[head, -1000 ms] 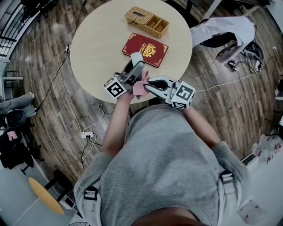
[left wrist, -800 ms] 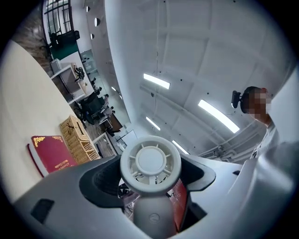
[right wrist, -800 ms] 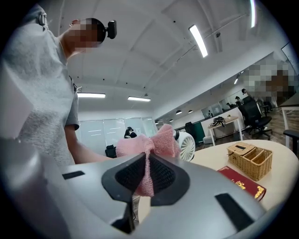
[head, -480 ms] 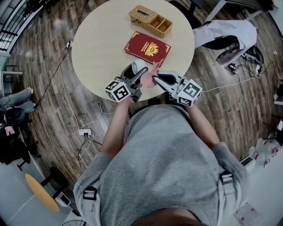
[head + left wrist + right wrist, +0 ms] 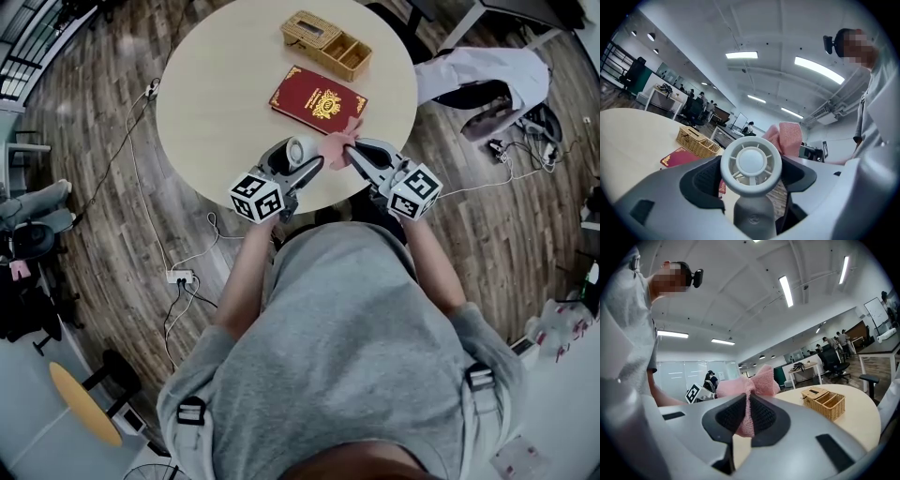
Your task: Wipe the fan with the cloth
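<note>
In the left gripper view a small white fan [image 5: 751, 161] faces the camera, its round grille and stem clamped between the jaws of my left gripper [image 5: 751, 180]. From the head view the fan [image 5: 298, 150] sits just over the near edge of the round table [image 5: 216, 103], with the left gripper [image 5: 302, 161] shut on it. My right gripper [image 5: 354, 150] is shut on a pink cloth [image 5: 336, 145], which touches the fan's right side. The right gripper view shows the cloth [image 5: 749, 385] pinched between the dark pads of the right gripper [image 5: 747, 416]. Behind the fan, the cloth [image 5: 790, 140] rises.
A red book [image 5: 319, 100] lies on the table beyond the grippers, and a wicker basket [image 5: 327, 42] stands at the far edge. Cables and a power strip [image 5: 181, 277] lie on the wood floor at left. A chair with white fabric [image 5: 478, 75] stands at right.
Both grippers have moved forward and to the right, from the table's near edge to over the tabletop. The cloth has shifted with the right gripper along the fan's right side.
</note>
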{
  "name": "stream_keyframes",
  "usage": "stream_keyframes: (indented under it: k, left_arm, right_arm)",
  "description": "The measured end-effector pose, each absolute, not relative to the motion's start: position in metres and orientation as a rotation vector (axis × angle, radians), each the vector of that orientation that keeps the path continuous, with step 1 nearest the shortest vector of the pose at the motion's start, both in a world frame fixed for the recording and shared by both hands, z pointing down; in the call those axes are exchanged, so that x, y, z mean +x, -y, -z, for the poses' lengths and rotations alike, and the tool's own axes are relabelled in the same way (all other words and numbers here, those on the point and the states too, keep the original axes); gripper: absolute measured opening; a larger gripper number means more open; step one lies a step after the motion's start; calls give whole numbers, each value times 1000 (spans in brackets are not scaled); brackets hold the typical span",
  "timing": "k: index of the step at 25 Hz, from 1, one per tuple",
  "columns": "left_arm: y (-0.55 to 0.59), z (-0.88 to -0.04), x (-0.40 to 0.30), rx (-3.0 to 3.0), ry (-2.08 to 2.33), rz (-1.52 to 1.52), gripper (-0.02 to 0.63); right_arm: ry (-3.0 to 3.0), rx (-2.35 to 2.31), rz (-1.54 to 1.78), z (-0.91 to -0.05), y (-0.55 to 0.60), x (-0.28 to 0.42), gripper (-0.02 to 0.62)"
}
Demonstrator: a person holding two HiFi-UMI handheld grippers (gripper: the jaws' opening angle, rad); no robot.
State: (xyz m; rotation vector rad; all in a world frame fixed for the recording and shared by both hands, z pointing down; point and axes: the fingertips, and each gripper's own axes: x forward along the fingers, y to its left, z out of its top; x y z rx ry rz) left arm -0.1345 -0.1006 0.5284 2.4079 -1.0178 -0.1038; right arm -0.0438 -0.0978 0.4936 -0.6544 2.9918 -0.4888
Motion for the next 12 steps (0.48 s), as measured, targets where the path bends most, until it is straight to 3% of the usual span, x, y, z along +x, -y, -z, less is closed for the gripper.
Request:
stream_keyframes:
  k: [12]
  left_arm:
    - [95, -530, -132, 2428, 995, 72, 383]
  right_arm:
    - [-3023, -706, 462, -500, 99, -42, 28]
